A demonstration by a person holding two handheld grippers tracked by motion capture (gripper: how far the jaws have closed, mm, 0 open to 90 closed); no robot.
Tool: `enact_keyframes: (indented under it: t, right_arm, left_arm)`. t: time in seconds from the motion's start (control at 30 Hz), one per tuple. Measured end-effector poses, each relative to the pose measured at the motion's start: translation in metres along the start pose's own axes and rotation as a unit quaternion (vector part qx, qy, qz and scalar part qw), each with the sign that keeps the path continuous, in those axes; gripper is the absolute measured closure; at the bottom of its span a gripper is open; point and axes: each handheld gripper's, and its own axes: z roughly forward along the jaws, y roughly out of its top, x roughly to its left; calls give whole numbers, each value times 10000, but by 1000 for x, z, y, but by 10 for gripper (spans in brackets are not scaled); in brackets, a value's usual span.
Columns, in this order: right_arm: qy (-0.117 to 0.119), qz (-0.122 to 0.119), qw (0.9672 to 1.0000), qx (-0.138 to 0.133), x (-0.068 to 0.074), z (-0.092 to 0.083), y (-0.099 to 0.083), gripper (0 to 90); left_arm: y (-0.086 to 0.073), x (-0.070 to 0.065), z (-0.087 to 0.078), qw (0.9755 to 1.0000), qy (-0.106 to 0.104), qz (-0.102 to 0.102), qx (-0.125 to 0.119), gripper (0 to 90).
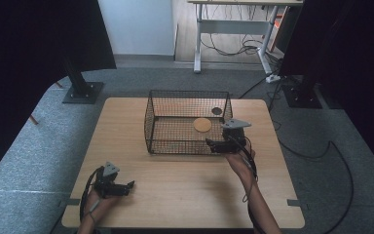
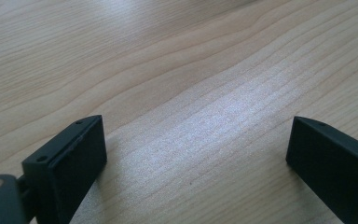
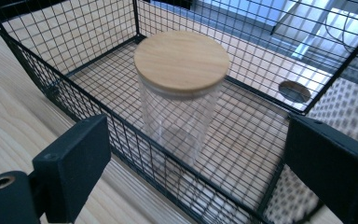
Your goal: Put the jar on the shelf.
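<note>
A black wire basket (image 1: 152,124) stands on the far half of the wooden table (image 1: 185,180). Inside it a clear glass jar with a round wooden lid (image 1: 202,125) stands upright. In the right gripper view the jar (image 3: 181,100) is just beyond the basket's near wall (image 3: 121,135). My right gripper (image 1: 213,145) is open at the basket's near right corner, outside the wire, jaws empty. My left gripper (image 1: 129,185) lies low over the table at the near left, open, with bare wood (image 2: 196,121) between its jaws.
A small dark round disc (image 1: 216,110) sits by the basket's far right wall, also seen through the mesh as a disc (image 3: 294,91). Black stands (image 1: 82,90) and a desk with cables (image 1: 233,29) are on the floor beyond the table.
</note>
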Motion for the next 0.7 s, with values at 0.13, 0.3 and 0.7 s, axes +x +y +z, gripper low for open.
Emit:
enact_keyframes:
  t: [0.13, 0.3, 0.7]
  right_arm:
    - [-60, -15, 10000, -6, -3, -8, -8, 65]
    - [-152, -7, 9999, -3, -7, -17, -20, 61]
    - [-404, 84, 9991, 65, -15, -34, -54, 61]
  left_arm:
    - [0, 0, 0, 10000, 2, 11, -1, 48]
    - [0, 0, 0, 10000, 0, -1, -6, 47]
    - [0, 0, 0, 10000, -1, 4, -7, 47]
